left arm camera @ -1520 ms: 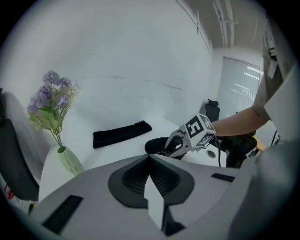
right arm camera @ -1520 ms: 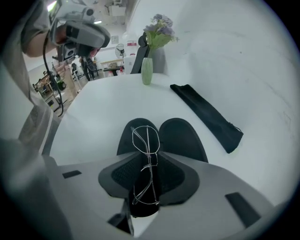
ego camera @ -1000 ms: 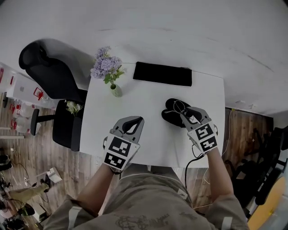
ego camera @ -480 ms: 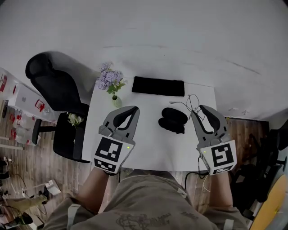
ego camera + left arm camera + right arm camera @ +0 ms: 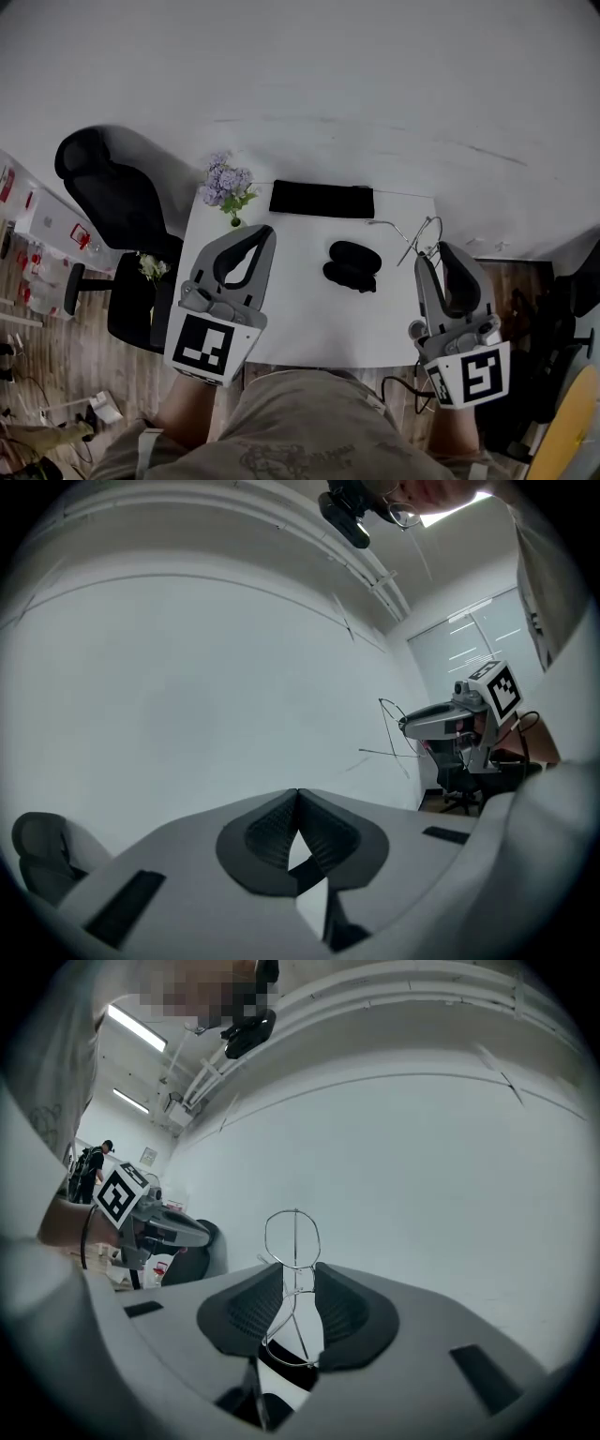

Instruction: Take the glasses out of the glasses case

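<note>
- The glasses (image 5: 294, 1232) are out of the glasses case (image 5: 352, 264) and up in the air. The right hand-held gripper (image 5: 300, 1274) is clamped on their thin wire frame.
- One rim sticks up past the pads, and the rest of the frame hangs down between the jaws.
- The case lies on the desk (image 5: 300, 300), looking open, well apart from the glasses.
- The left hand-held gripper (image 5: 297, 799) is clenched on nothing, with its tips touching. It is raised at the left side of the desk.
- Slipping: the pads hold only a narrow wire. A quick swing or a small loosening could let the frame slide or twist out.
- Where they would fall: in the head view the glasses sit near the desk's far right corner. A slip could send them onto the desk edge or down to the floor (image 5: 511, 258).
- Bending: the frame looks light and springy, so squeezing harder to stop a slip could warp the wire or shift a lens.
- Snagging: one temple arm juts out sideways and could catch on the case or the other tool when the glasses are set down.
- Placing: lowering them tilted could land them on a lens.
</note>
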`<action>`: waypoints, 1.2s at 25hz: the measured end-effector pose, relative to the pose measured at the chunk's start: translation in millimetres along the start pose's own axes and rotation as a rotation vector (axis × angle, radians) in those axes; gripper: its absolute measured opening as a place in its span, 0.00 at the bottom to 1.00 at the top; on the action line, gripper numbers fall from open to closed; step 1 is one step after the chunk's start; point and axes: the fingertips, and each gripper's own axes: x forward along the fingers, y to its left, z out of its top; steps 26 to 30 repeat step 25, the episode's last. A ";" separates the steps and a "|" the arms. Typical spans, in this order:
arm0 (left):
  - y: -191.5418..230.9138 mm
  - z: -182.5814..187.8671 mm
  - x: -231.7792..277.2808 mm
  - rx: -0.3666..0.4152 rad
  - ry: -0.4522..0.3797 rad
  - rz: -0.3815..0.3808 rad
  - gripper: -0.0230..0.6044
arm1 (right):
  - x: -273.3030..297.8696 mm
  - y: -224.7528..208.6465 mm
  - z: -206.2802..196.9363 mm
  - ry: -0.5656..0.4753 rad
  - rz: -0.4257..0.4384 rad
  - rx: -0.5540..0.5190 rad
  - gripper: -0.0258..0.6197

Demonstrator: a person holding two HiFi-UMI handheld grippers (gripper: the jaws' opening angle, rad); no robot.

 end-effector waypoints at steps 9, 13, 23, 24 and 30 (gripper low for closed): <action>-13.0 -22.0 -3.5 -0.022 0.057 -0.029 0.06 | -10.0 8.2 -36.5 0.086 0.003 0.091 0.23; -21.8 -32.1 -1.6 -0.013 0.080 -0.043 0.06 | -7.3 14.5 -49.3 0.118 0.026 0.105 0.23; -24.3 -31.0 -0.3 -0.017 0.074 -0.051 0.06 | -5.7 12.9 -47.7 0.112 0.010 0.100 0.23; -24.0 -31.2 -0.4 -0.016 0.074 -0.051 0.06 | -5.5 13.3 -48.0 0.113 0.011 0.100 0.23; -23.8 -31.4 -0.4 -0.014 0.074 -0.050 0.06 | -5.4 13.8 -48.4 0.114 0.013 0.099 0.23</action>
